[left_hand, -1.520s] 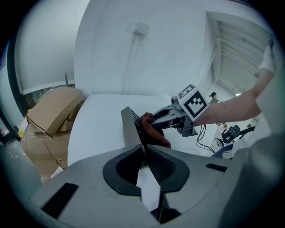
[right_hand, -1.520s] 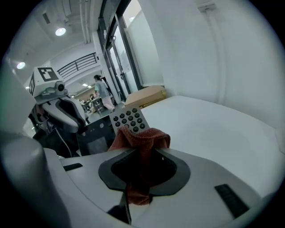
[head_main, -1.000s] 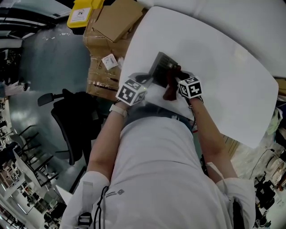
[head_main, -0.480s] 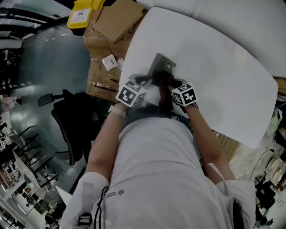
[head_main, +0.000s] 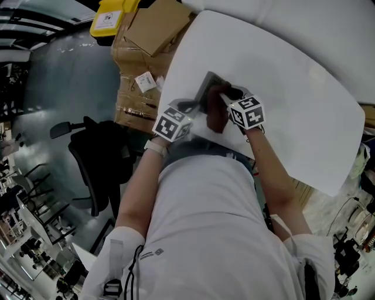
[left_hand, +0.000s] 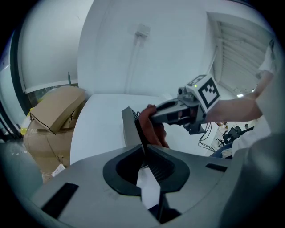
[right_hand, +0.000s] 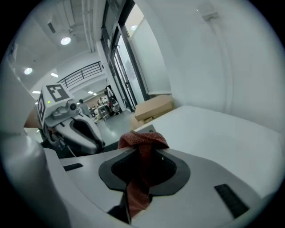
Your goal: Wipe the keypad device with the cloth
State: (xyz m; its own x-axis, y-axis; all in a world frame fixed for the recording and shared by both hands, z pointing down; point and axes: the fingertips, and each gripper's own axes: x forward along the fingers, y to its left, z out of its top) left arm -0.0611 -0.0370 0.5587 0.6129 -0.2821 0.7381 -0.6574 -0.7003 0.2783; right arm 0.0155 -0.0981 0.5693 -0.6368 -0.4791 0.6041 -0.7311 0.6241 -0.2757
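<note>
Btwn R hand-held gripper (right_hand: 143,153) jaws, cloth (right_hand: 141,140), touching keypad (left_hand: 130,129)

Readable text: none.
Sticker (head_main: 144,81) on cardboard box (head_main: 126,99), left of left gripper (head_main: 198,104): print too small to read.
Yellow object (head_main: 109,16), farther beyond the box: white label, illegible.

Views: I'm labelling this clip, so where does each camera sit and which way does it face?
Head view: on the person's head, looking steeply down at the table; torso, arms, left gripper and right gripper show.
Left gripper view: rides the left gripper, looking along jaws shut on the device; right gripper opposite.
Right gripper view: rides the right gripper, looking along jaws shut on the cloth; left gripper opposite.
Both gripper views share the cloth.
</note>
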